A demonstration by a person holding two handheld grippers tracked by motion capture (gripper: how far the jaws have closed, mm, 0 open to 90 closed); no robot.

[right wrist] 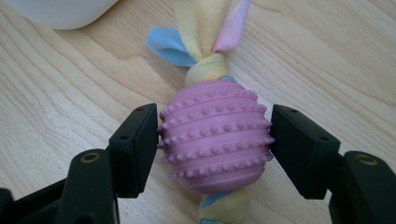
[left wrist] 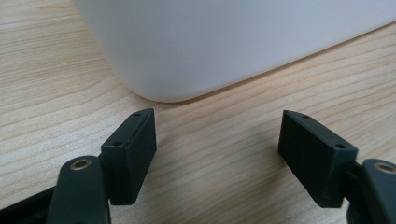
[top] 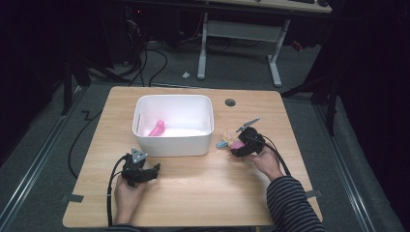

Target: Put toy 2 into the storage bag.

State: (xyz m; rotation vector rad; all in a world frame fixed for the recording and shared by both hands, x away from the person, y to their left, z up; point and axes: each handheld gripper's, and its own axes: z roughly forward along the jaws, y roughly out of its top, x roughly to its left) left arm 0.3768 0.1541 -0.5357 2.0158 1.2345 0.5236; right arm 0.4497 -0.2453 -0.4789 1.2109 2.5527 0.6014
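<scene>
Evidently the right gripper (right wrist: 215, 149) pinches the knobbly pink ball (right wrist: 215, 135) of a fleece toy lying beside the white tub (top: 173, 145) (probably bound for it), while the left gripper (left wrist: 217, 144) waits, jaws spread and empty.

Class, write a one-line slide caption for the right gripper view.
Right gripper closed on a pink studded rubber ball with knotted fleece strips, lying on the wooden table.

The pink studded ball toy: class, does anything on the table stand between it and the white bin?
Nothing visible does. The pink studded ball toy sits clamped in the right gripper, on bare table just right of the white bin, whose top is open.
</scene>
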